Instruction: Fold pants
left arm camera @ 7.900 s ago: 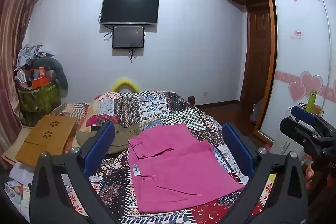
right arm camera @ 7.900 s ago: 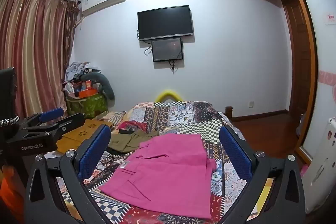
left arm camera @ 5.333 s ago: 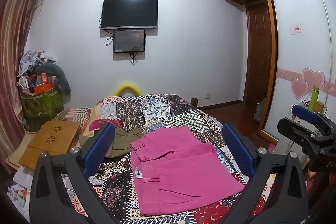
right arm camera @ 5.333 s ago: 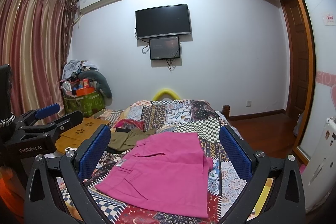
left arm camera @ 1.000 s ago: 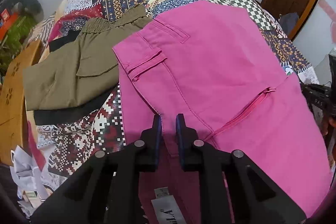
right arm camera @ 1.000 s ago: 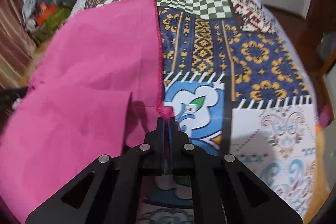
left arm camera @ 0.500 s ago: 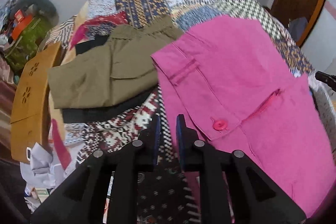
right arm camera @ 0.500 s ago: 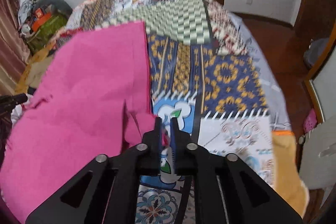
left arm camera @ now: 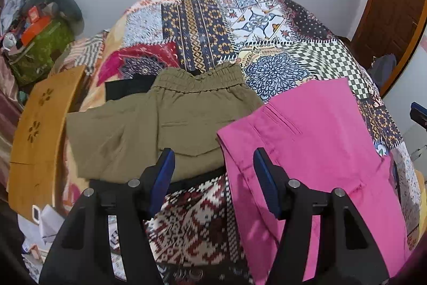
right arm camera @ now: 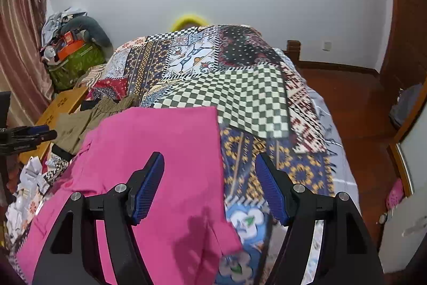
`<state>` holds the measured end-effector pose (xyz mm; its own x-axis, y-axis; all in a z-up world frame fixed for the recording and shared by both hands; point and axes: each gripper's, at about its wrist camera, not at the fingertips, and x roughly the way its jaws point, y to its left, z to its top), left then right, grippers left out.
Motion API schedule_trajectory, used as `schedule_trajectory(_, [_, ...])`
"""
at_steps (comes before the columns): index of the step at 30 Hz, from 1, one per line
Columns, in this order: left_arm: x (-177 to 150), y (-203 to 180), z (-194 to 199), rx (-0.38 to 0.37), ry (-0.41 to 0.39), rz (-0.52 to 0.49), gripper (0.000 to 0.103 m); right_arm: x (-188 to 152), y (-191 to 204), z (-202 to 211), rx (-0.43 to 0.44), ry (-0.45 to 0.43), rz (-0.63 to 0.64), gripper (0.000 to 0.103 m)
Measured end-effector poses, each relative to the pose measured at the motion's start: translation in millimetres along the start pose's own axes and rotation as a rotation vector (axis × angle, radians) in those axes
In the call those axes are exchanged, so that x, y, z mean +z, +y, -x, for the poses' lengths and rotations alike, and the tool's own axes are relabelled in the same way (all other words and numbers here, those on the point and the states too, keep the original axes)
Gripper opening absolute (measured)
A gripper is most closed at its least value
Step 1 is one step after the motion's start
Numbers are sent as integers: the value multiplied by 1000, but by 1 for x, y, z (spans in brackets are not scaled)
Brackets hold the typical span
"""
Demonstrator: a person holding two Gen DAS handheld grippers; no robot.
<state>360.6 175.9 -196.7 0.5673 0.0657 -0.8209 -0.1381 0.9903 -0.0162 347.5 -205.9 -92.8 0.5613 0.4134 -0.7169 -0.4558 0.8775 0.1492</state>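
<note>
The pink pants (left arm camera: 315, 151) lie folded on the patchwork bedspread (left arm camera: 202, 26), right of centre in the left wrist view. My left gripper (left arm camera: 213, 164) is open and empty, above the pants' left edge. In the right wrist view the pink pants (right arm camera: 160, 151) fill the lower left. My right gripper (right arm camera: 209, 172) is open and empty, above the pants' right edge.
Folded olive-green shorts (left arm camera: 160, 124) lie left of the pink pants, over a black garment (left arm camera: 125, 88). A wooden lap table (left arm camera: 40, 132) and crumpled papers (left arm camera: 45, 223) sit at the bed's left. A cluttered green basket (right arm camera: 74, 63), wardrobe and wooden floor (right arm camera: 355, 103) surround the bed.
Both grippers were shut on the pink pants' edges a second ago. Both have let go, opened and lifted back from the cloth. The pants now lie flatter and shifted right.
</note>
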Motion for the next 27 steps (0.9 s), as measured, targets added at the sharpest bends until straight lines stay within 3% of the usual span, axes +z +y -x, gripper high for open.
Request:
schedule_trajectory(12, [9, 3, -85, -78, 141, 24, 61, 23, -1, -87, 28, 105, 14, 67])
schedule_trajectory(15, [9, 0, -95, -97, 141, 16, 61, 28, -7, -110, 29, 127, -5, 67])
schedule_trajectory(20, [10, 0, -106, -176, 163, 36, 43, 35, -12, -142, 74, 156, -49, 66])
schedule_trajectory(22, [11, -3, -109, -196, 163, 32, 34, 34, -12, -151, 90, 171, -59, 61])
schedule_trajectory(25, [13, -11, -110, -179, 158, 12, 26, 32, -9, -156, 108, 148, -63, 57])
schedule_trajectory(27, [13, -14, -109, -161, 151, 1, 18, 31, -6, -154, 117, 137, -50, 45])
